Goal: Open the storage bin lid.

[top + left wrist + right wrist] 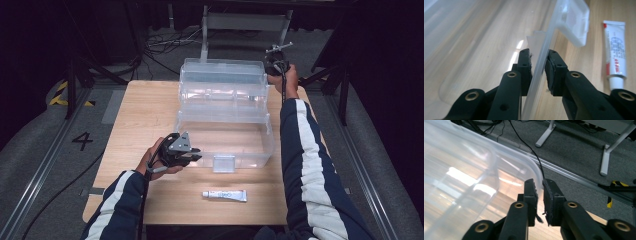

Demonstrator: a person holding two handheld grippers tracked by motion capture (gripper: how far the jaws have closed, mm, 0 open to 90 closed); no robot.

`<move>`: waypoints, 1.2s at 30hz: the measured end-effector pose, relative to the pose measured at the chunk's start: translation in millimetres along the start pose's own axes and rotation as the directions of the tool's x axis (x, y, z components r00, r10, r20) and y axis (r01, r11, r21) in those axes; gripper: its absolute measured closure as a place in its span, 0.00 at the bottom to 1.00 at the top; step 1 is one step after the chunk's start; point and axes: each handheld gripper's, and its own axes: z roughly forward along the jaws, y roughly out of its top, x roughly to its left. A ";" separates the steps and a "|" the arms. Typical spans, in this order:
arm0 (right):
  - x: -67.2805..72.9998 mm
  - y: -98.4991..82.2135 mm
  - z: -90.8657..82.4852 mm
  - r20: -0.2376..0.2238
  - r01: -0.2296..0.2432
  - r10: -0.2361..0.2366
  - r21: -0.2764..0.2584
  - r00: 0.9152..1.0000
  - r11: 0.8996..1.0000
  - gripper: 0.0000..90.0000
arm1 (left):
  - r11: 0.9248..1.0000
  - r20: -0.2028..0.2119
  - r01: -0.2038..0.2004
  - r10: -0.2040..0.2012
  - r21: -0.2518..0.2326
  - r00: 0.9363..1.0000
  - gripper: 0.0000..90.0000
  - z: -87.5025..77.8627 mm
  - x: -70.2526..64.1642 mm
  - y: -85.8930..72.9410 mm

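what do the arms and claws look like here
Both sleeves are dark navy with broad white stripes down the arm. Each claw is black: the left claw carries a grey three-cornered plate, the right claw trails a black cable. The fingers have brass-coloured rivets and worn black pads.

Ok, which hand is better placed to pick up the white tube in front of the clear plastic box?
Probably the right. The right claw is empty, jaws slightly apart beside the lid. The left claw sits nearer the white tube but is clamped on the front wall of the clear plastic box.
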 end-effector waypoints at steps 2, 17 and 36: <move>-0.7 -0.8 -2.0 -0.008 0.003 -0.003 0.002 1.000 1.000 0.88 | 1.000 0.001 0.006 -0.006 -0.002 1.000 0.85 -0.1 0.3 -0.4; 3.7 1.6 -39.5 0.035 0.067 -0.065 -0.070 0.997 0.995 0.92 | 1.000 0.001 0.010 -0.010 -0.003 1.000 0.85 -0.1 -0.4 -0.8; 12.0 -19.0 -77.3 0.007 0.059 -0.058 -0.127 0.998 0.990 0.94 | 1.000 -0.002 -0.003 0.003 -0.004 1.000 0.84 0.0 -0.3 -0.6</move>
